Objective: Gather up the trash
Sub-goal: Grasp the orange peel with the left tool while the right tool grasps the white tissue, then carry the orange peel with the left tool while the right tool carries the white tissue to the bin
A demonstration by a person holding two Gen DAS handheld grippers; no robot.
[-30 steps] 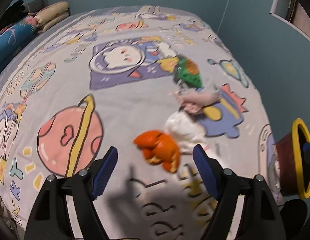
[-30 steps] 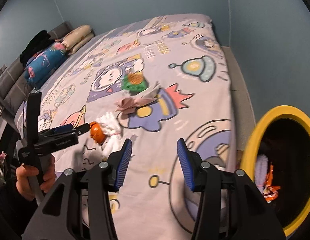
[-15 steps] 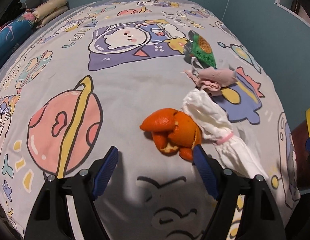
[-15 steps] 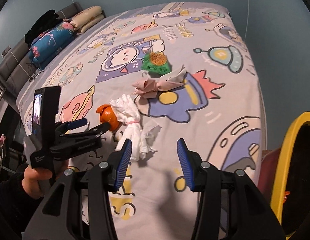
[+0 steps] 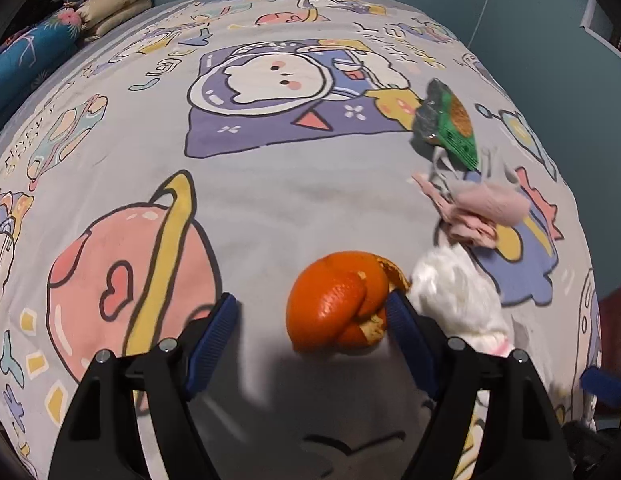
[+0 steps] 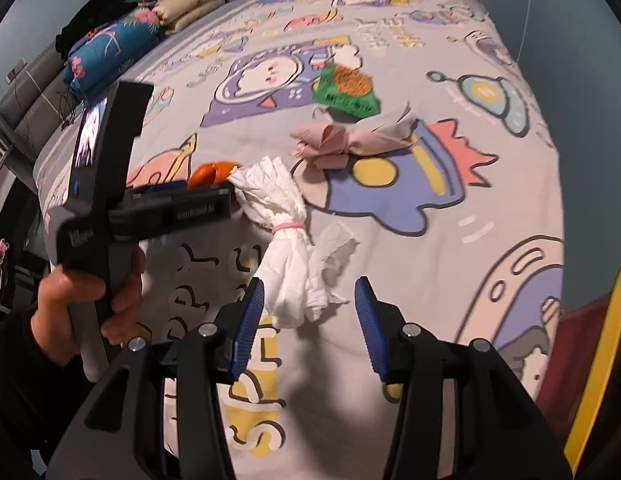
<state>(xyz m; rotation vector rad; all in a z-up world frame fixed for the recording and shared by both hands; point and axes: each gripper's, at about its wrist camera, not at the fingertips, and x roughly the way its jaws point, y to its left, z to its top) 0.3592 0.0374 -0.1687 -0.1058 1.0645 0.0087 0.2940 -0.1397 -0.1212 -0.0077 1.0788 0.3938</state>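
Trash lies on a cartoon-print bedspread [image 5: 270,184]. An orange peel [image 5: 338,306] sits between the open jaws of my left gripper [image 5: 312,318], against its right finger. A white tissue bundle tied with a pink band [image 6: 288,236] lies beside the peel [image 6: 212,172]; its lower end sits between the open jaws of my right gripper [image 6: 310,312]. The tissue also shows in the left wrist view [image 5: 458,300]. Further off lie a crumpled pink wrapper [image 6: 342,144] and a green snack packet [image 6: 346,92].
A yellow-rimmed red bin [image 6: 598,360] stands off the bed's right edge. Pillows and a blue bolster [image 6: 110,48] lie at the head of the bed. Teal walls surround the bed.
Both grippers have moved forward and down toward the bed. The orange peel now sits between the left jaws, and the tissue end between the right jaws. Both stay open.
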